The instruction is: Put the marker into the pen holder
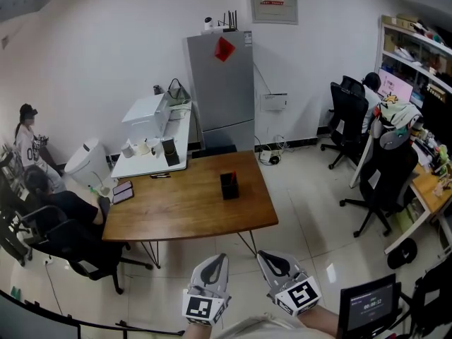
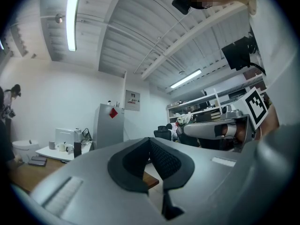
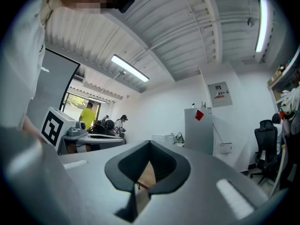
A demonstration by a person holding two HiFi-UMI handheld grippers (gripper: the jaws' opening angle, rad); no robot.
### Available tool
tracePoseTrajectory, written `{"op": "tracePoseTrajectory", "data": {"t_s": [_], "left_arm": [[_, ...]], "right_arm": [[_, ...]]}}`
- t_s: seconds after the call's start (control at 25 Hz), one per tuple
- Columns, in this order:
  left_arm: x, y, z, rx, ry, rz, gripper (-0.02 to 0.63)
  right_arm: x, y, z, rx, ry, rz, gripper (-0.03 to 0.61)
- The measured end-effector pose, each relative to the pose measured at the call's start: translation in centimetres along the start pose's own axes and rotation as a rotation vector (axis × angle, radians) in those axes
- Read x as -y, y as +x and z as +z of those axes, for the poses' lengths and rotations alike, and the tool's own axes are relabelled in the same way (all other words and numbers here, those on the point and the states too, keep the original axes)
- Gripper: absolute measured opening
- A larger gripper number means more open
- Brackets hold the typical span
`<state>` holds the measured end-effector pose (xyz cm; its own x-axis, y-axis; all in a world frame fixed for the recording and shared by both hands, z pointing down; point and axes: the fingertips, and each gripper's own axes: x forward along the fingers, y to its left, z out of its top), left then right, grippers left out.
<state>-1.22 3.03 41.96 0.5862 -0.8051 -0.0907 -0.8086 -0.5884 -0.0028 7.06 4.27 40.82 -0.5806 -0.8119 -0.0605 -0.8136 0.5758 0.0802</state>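
A black pen holder [image 1: 229, 185] stands upright on the wooden table [image 1: 191, 214], right of its middle. A thin dark object, possibly the marker [image 1: 159, 176], lies at the table's far left edge; it is too small to tell for sure. My left gripper [image 1: 219, 259] and right gripper [image 1: 265, 256] hover side by side at the bottom of the head view, well short of the table's near edge. Both are shut with nothing between the jaws. The left gripper [image 2: 150, 142] and the right gripper [image 3: 150, 145] point up and out over the room, and only a sliver of the table shows past their tips.
A white side table [image 1: 152, 143] with boxes and cups adjoins the wooden one, with a grey fridge [image 1: 221, 90] behind. A phone-like item [image 1: 122, 191] lies at the table's left end. People sit at left and at the desk on the right; black office chairs [image 1: 385, 182] stand on the right.
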Motion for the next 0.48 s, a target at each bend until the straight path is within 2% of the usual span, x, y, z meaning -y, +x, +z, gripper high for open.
{"op": "tracePoseTrajectory", "data": {"t_s": [0.48], "left_arm": [[-0.5, -0.2, -1.0, -0.005, -0.003, 0.029, 0.008]], "right_arm": [[1.2, -0.5, -1.6, -0.023, -0.022, -0.050, 0.000]]}}
